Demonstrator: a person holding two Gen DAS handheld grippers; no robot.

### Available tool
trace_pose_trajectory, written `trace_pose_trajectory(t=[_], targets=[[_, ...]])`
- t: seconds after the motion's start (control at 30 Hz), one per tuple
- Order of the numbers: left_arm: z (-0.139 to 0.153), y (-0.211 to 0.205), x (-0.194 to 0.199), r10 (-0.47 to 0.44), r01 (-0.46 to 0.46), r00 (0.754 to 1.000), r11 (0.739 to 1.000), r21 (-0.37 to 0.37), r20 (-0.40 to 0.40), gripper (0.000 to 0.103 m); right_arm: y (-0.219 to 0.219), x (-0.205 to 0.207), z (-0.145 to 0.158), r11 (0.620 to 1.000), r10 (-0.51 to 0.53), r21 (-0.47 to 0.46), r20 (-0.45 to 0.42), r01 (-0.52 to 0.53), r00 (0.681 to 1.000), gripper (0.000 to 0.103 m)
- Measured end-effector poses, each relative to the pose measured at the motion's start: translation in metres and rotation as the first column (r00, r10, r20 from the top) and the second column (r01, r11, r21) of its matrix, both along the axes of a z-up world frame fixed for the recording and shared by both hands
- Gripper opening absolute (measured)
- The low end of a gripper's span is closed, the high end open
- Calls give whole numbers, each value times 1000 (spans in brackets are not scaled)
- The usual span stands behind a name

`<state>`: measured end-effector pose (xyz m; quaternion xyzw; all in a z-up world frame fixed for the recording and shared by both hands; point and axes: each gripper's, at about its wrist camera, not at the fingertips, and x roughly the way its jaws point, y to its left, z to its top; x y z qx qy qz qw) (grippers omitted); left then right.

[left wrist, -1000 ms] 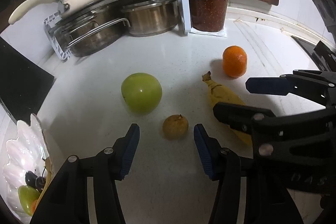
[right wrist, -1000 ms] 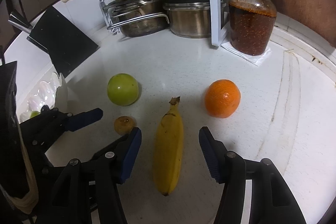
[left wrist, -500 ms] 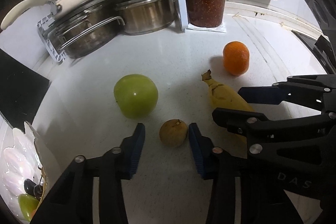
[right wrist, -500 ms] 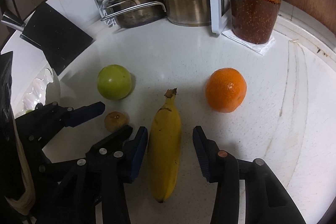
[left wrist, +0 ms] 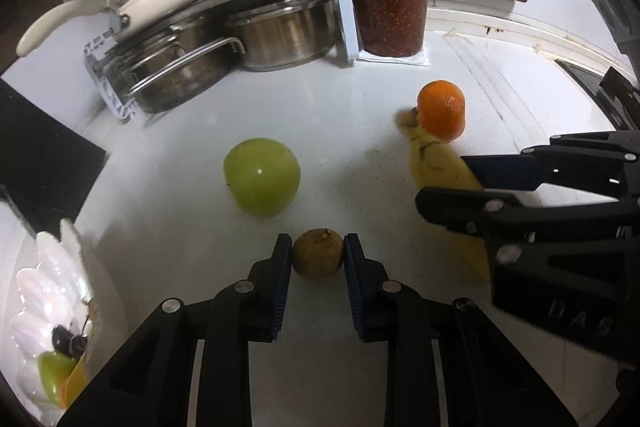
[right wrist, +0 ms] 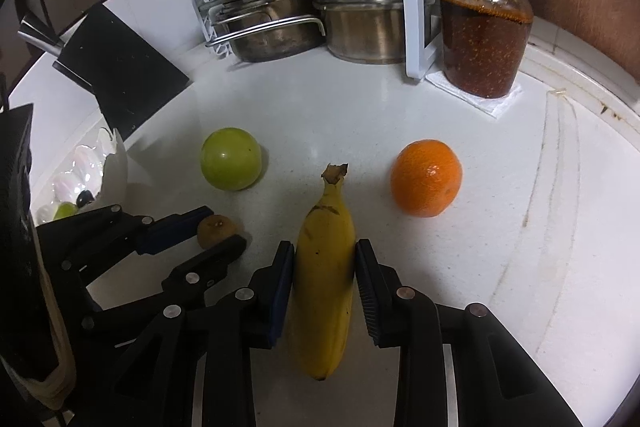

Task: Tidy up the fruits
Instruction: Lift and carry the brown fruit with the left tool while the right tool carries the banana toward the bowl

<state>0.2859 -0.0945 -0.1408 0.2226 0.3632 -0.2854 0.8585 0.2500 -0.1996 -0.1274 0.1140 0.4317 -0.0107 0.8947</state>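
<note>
Closing in over the last second, both tongs have gone from spread wide to pinching fruit: the left tongs [left wrist: 318, 259] now grip the small brown fruit [left wrist: 318, 254], the right tongs [right wrist: 325, 279] squeeze the banana [right wrist: 326, 279], both still on the white table [right wrist: 360, 115]. The green apple [right wrist: 231, 159] and orange [right wrist: 426, 178] lie untouched. Lifting toward the shell-shaped bowl [left wrist: 60, 267] at left seems next.
</note>
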Motion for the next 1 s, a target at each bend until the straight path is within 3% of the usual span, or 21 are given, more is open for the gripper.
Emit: trace_pose_trajectory(t=[0.37,1.0], targets=[[32,21,-34,136,-133,989,990,-56,66,27,-9,-28,27,999,-41,-10,60,42,997,32],[102,72,-103,372,-337,923,904,-264,94,27,5,-84,89,1000,18,1,203,-18,979,32]])
